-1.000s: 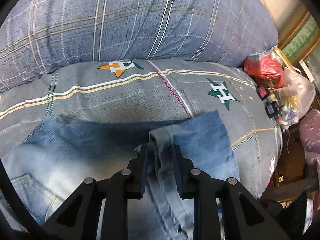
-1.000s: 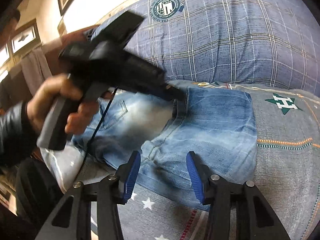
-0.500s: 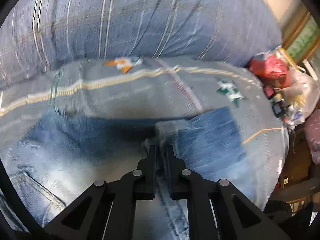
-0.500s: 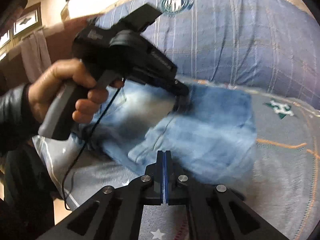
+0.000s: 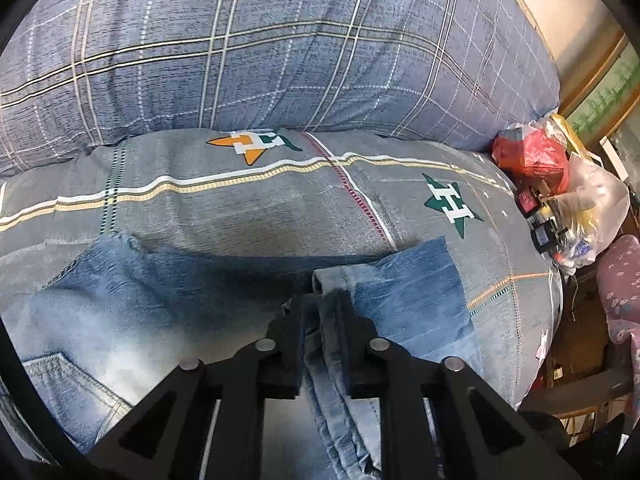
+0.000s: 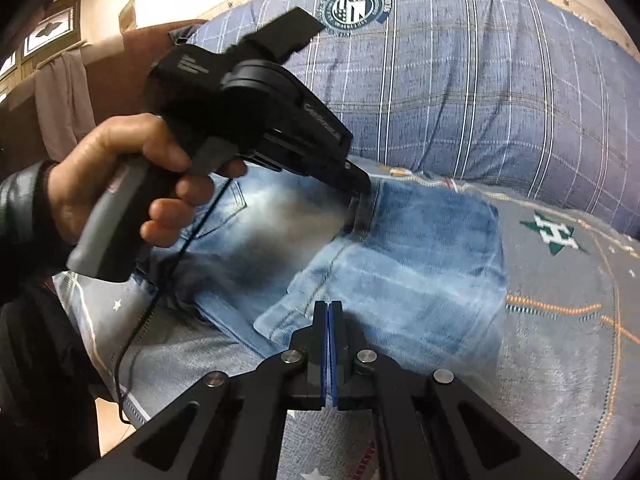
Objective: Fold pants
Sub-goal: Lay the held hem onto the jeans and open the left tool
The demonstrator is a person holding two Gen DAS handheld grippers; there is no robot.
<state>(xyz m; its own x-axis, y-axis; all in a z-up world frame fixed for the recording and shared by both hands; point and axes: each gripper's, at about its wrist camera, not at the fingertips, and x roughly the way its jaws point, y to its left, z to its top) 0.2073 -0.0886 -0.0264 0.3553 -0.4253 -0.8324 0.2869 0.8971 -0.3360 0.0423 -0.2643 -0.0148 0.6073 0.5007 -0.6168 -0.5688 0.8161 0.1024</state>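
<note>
Grey-blue patterned bedding [image 5: 248, 216] carries the faded blue denim pants [image 5: 132, 320], with a plaid blue pillow [image 5: 260, 48] behind. Off the bed's right edge, a clear plastic bag [image 5: 592, 208] holds mixed packets beside a red bag [image 5: 532, 156]. The left gripper [image 5: 320, 312] pinches a bunched denim fold, its jaws having just eased slightly apart.

From the right wrist, the pants [image 6: 420, 256] lie partly folded, pale and creased. The right gripper [image 6: 328, 320] has its blue pads pressed together on the denim edge, though whether cloth is caught cannot be told. A hand [image 6: 120, 176] holds the left gripper [image 6: 360, 208] clamped onto the pants.
</note>
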